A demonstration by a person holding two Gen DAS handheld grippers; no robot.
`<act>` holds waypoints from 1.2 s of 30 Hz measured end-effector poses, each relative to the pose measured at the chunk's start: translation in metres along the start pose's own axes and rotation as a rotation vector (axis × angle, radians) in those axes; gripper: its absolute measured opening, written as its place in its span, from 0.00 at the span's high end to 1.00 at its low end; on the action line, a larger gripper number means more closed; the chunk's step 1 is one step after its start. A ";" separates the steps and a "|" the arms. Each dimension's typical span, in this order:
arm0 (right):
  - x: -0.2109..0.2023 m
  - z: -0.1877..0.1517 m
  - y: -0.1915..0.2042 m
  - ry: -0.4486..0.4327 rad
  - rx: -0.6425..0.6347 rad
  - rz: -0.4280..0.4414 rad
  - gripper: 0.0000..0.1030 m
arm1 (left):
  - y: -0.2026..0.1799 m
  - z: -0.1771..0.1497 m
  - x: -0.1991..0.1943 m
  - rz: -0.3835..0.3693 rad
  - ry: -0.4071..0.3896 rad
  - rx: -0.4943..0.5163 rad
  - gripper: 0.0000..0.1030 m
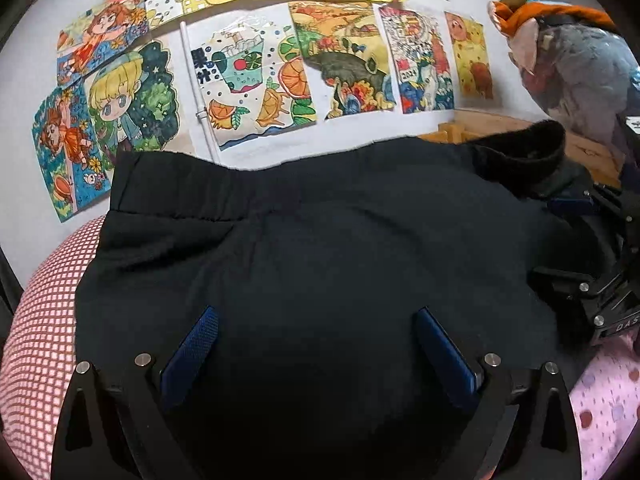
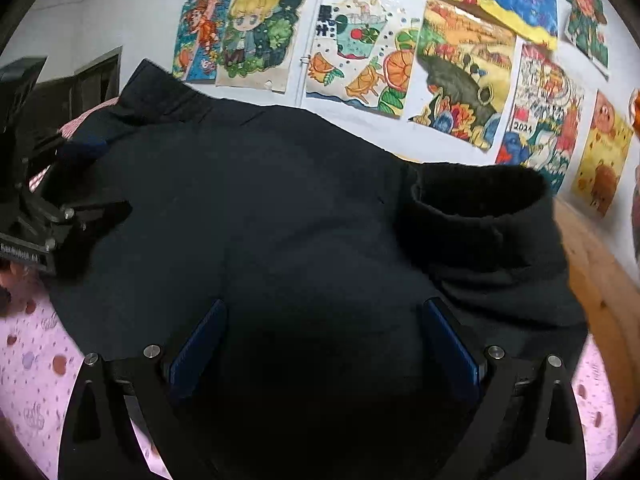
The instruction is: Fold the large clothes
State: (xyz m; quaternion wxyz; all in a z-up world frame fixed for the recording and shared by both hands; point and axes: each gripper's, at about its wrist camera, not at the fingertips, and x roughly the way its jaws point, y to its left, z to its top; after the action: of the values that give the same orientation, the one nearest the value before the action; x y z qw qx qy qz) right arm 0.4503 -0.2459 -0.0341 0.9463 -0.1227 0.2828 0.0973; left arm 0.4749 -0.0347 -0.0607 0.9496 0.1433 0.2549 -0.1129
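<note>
A dark navy pair of trousers (image 1: 320, 248) lies folded on the bed, its elastic waistband toward the wall. My left gripper (image 1: 316, 320) hovers over its near part, blue pads wide apart, nothing pressed between them. In the right wrist view the same dark garment (image 2: 280, 208) fills the middle, and my right gripper (image 2: 324, 312) stands open above it with only flat cloth under the gap. A black fleecy garment (image 2: 480, 216) lies bunched at the trousers' right end. Each gripper shows in the other's view: the right one (image 1: 592, 280), the left one (image 2: 44, 208).
A red-and-white checked cover (image 1: 40, 320) lies left, a pink dotted sheet (image 2: 32, 360) near. Children's drawings (image 1: 248, 80) cover the white wall behind. A plush toy (image 1: 572, 64) sits at the right, beside a wooden bed frame (image 2: 600, 280).
</note>
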 end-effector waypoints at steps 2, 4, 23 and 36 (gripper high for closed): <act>0.013 0.008 -0.003 0.001 0.011 -0.019 0.07 | 0.000 0.007 0.009 0.018 -0.002 0.000 0.01; 0.026 0.016 -0.008 0.008 0.025 -0.046 0.07 | 0.000 0.014 0.020 0.044 0.005 0.006 0.00; 0.127 0.024 -0.097 0.148 0.283 -0.108 0.06 | 0.049 0.049 0.103 0.069 0.173 -0.171 0.00; 0.144 0.003 -0.104 0.169 0.377 -0.012 0.02 | 0.055 0.034 0.132 -0.053 0.232 -0.228 0.00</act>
State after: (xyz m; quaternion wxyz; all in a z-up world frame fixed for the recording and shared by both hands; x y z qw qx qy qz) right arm 0.5968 -0.3271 -0.0938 0.9260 0.0469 0.3736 0.0264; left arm 0.6179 -0.0128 -0.0893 0.9206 0.0397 0.3776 -0.0908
